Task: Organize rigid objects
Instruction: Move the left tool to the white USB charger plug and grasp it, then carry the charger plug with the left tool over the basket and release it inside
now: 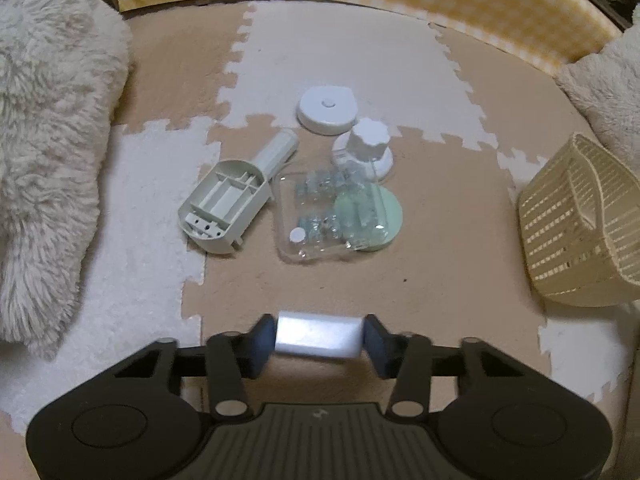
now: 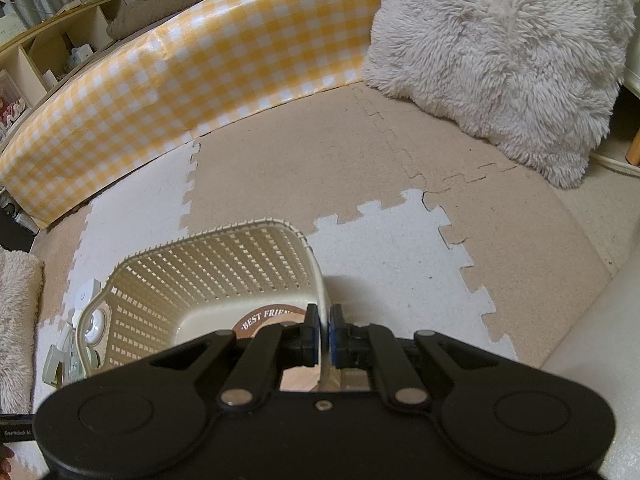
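Here the carrying step looks to be in hand: the left gripper (image 1: 320, 339) is clenched on a small white block (image 1: 318, 336), held above the foam floor mat (image 1: 440, 280) and short of the pile. The right gripper (image 2: 324, 334) is pinched on the near rim of the cream basket (image 2: 208, 264), apparently steadying it. The next move, as I judge it, calls for swinging the block to the right, over the basket's rim, and letting go only once it is well inside. On the mat lie a grey plastic housing (image 1: 224, 206), a white round disc (image 1: 326, 109), a white knob on a base (image 1: 366, 148) and a clear tray (image 1: 320, 216) of small clear pieces over a pale green disc (image 1: 390, 210). In the basket only a round "BEST FRIEND" label (image 2: 266, 320) shows on its floor; no objects show in the visible part.
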Action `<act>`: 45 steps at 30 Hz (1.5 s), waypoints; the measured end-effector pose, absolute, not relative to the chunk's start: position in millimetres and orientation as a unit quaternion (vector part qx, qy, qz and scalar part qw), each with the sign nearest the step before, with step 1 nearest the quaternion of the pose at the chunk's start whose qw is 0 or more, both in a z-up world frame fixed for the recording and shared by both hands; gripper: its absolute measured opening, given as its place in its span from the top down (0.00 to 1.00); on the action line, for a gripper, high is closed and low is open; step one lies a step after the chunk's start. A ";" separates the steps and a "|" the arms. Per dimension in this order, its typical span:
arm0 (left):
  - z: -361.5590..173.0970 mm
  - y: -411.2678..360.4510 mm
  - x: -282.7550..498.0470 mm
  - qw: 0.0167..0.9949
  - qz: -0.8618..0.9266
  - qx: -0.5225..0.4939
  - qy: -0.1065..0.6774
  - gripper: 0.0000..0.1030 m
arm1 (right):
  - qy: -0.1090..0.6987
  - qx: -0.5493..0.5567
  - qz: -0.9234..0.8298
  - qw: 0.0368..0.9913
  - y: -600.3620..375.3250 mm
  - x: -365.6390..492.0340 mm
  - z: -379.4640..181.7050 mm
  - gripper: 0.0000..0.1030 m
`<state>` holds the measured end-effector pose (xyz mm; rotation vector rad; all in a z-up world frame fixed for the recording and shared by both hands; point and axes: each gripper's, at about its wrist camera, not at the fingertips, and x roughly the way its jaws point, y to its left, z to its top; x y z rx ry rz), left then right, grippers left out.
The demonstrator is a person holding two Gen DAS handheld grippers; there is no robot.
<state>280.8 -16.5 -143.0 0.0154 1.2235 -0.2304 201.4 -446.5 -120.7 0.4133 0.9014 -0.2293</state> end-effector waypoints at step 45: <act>-75.5 -217.1 255.0 0.839 -0.226 -0.001 0.496 0.54 | 0.432 0.198 -0.111 0.873 -444.6 200.5 -121.2 0.95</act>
